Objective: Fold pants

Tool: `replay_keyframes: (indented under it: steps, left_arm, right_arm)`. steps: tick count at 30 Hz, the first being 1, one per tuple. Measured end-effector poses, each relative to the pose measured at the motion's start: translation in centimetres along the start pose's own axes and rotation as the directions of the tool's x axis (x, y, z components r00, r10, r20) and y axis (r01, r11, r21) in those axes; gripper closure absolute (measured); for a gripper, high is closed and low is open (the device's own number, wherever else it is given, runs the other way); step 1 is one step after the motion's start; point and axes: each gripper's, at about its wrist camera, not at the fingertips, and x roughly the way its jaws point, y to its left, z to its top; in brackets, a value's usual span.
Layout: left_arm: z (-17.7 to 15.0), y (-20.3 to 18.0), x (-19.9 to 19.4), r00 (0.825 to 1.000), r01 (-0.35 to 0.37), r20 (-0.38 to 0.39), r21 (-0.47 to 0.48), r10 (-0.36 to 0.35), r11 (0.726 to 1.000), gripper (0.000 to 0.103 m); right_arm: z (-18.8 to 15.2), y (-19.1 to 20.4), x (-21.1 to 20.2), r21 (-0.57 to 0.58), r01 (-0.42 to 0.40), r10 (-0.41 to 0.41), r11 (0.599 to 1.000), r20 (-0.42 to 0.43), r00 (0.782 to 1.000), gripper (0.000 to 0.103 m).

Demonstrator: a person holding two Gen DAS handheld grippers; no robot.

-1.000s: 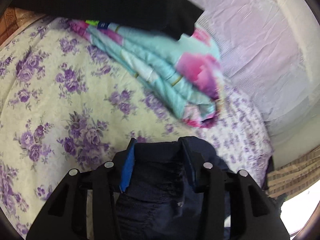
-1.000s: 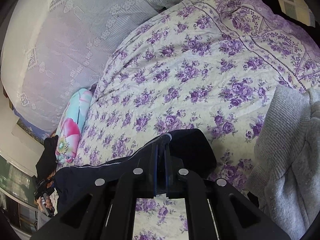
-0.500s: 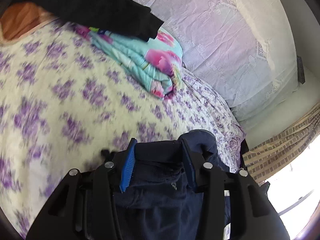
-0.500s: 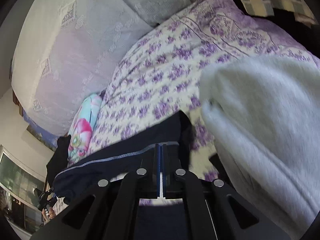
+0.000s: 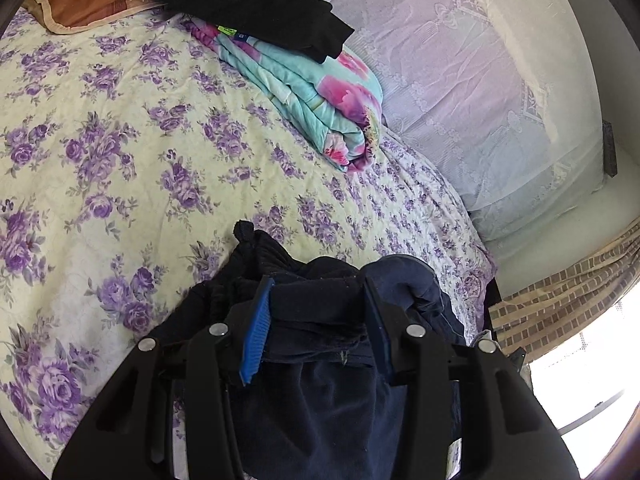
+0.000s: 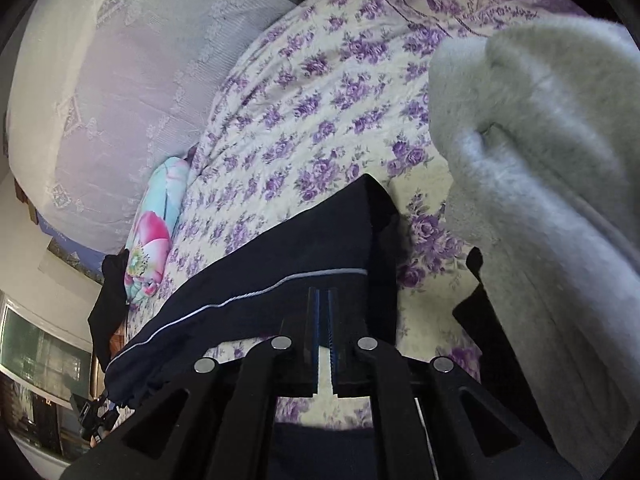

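Since the earlier frames, my left tool (image 5: 318,312) has drawn back from the folded turquoise quilt (image 5: 320,104), and a knotted drawstring end of the navy pants (image 5: 320,392) now shows at 11 o'clock from its tips. My right tool (image 6: 324,300) has swung away from the grey blanket (image 6: 560,168), which now sits at 2 o'clock in its view rather than filling it.

Left tool: jaws stand apart with a thick bunch of the gathered waistband between them; the pads appear to press the cloth, so I record it as grasping the pants. Right tool: jaws nearly together, clenched on a thin edge of the pants (image 6: 280,256) just below the pale piping line.

Location: the pants hang between my two tools, stretched above the purple-flowered bedspread (image 5: 120,140), apparently lifted at the right end and sagging toward 8 o'clock in the right view.

Judgement on the step in hand: the garment is being carried to be laid flat.
- Hold both grips level and keep the span taut so the legs land stacked.
- Lower onto the bare bedspread between quilt and blanket, clear of both.
- Risk: the right grip holds only little fabric and may slip if I pull hard.
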Motion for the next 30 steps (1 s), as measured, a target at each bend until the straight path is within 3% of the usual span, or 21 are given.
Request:
replay_keyframes:
  steps: [2, 3, 4, 5, 6, 9, 14, 19, 26, 30]
  left_arm:
    - [0.3, -0.1, 0.1, 1.0, -0.008, -0.001, -0.001, 0.008, 1.0, 0.06]
    - [0.5, -0.2, 0.1, 1.0, -0.011, -0.001, -0.002, 0.011, 1.0, 0.06]
    - [0.6, -0.2, 0.2, 1.0, -0.014, 0.0, -0.003, 0.014, 1.0, 0.06]
    - [0.7, -0.3, 0.2, 1.0, -0.017, 0.0, -0.005, 0.017, 1.0, 0.06]
    - [0.8, -0.3, 0.3, 1.0, -0.019, 0.0, -0.005, 0.019, 1.0, 0.06]
    - [1.0, -0.3, 0.4, 1.0, -0.024, -0.001, -0.005, 0.024, 1.0, 0.06]
    - [1.3, -0.1, 0.6, 1.0, -0.02, -0.001, -0.021, 0.02, 1.0, 0.06]
    - [1.8, -0.1, 0.9, 1.0, -0.026, -0.005, -0.029, 0.026, 0.999, 0.06]
    - [5.9, -2.6, 1.2, 0.999, -0.029, 0.033, -0.029, 0.029, 0.999, 0.06]
    - [7.2, -5.2, -0.6, 0.996, 0.008, 0.088, 0.013, -0.009, 1.0, 0.06]
  right_arm:
    - [0.6, -0.7, 0.7, 0.033, -0.003, 0.003, 0.999, 0.001, 1.0, 0.097]
    - [0.9, -1.0, 1.0, 0.048, -0.001, 0.001, 0.999, 0.0, 1.0, 0.086]
    - [1.2, -1.3, 1.2, 0.061, 0.005, -0.005, 0.998, 0.006, 1.0, 0.058]
    - [1.4, -1.4, 1.1, 0.062, 0.018, -0.019, 0.998, 0.019, 1.0, 0.05]
    - [1.6, -1.4, 1.1, 0.053, 0.029, -0.03, 0.998, 0.031, 0.999, 0.049]
    - [1.6, -1.3, 1.4, 0.034, 0.02, -0.02, 0.999, 0.014, 1.0, 0.049]
    - [0.9, -1.4, 2.9, 0.028, 0.009, -0.008, 1.0, -0.032, 0.999, 0.06]
    - [1.1, -1.1, 3.2, 0.032, -0.028, 0.028, 0.999, -0.013, 1.0, 0.093]
    - [5.8, 2.8, -1.1, -0.02, -0.059, 0.061, 0.998, 0.113, 0.992, 0.096]
    - [5.6, 5.0, -6.0, -0.096, -0.099, 0.115, 0.99, 0.175, 0.978, 0.096]
